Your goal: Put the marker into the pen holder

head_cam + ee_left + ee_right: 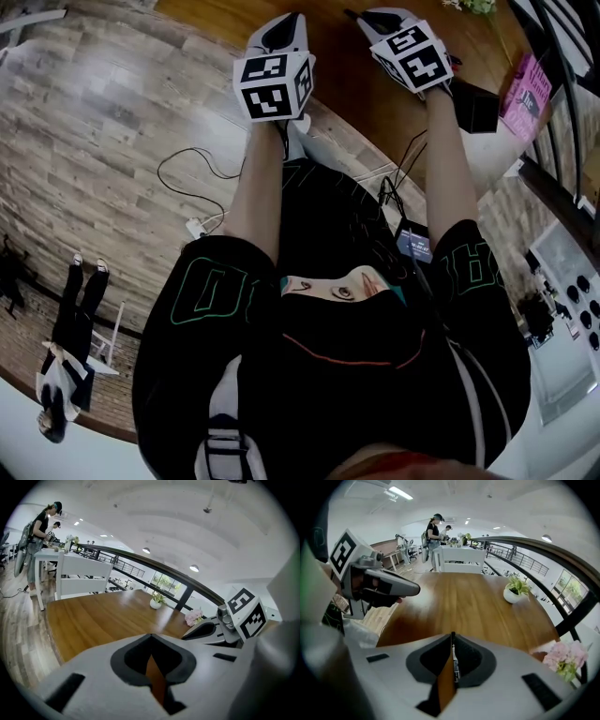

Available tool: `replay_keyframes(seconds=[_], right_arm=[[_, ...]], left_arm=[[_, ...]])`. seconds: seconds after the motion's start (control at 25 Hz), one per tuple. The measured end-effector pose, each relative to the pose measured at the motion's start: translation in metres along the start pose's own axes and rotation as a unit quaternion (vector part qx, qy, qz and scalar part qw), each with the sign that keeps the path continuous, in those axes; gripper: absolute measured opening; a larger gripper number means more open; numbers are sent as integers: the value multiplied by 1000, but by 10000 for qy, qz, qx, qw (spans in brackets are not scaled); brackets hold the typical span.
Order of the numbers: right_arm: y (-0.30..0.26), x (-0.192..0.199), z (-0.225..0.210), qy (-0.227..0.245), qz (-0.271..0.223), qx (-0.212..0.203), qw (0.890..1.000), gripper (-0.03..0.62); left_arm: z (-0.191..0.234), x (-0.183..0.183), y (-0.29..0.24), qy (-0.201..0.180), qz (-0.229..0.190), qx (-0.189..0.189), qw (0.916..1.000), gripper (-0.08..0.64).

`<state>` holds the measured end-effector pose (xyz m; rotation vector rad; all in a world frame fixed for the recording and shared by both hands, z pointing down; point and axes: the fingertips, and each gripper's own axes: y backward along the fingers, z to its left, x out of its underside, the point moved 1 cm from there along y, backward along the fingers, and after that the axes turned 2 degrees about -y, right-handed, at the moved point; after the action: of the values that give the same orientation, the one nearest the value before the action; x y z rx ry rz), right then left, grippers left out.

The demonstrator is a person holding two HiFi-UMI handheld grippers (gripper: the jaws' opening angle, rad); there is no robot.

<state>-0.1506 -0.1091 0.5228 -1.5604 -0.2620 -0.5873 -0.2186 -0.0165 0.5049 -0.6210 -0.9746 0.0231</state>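
No marker and no pen holder shows in any view. In the head view, both grippers are held out over a brown wooden table [349, 80]. My left gripper [285, 26] carries its marker cube at the upper middle, and my right gripper [379, 16] is just to its right. In the left gripper view, the left gripper [150, 636] has its jaws closed tip to tip with nothing between them. The right gripper [452, 635] looks the same in its own view, shut and empty. Each gripper also sees the other: the right gripper [224, 623] and the left gripper [377, 585].
On the table stand a small white potted plant [515, 591] [156, 602] and pink flowers [566, 656] [193, 617]. A pink box [529, 87] lies at the far right. A white counter [461, 556] with two people [435, 530] stands beyond the table. A cable [192, 192] lies on the wood floor.
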Motion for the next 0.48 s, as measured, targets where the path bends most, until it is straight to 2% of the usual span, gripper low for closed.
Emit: replay_keyframes(seconds=[0.16, 0.24, 0.48], right_arm=[[-12, 2, 1, 206, 313, -48, 9993, 51], [-17, 3, -1, 237, 471, -44, 9986, 80], [-29, 6, 1, 463, 999, -100, 9939, 87]], left_arm=[[5, 1, -1, 62, -3, -32, 10000, 8], [8, 1, -1, 77, -6, -50, 10000, 8], [16, 0, 1, 126, -18, -108, 9999, 8]])
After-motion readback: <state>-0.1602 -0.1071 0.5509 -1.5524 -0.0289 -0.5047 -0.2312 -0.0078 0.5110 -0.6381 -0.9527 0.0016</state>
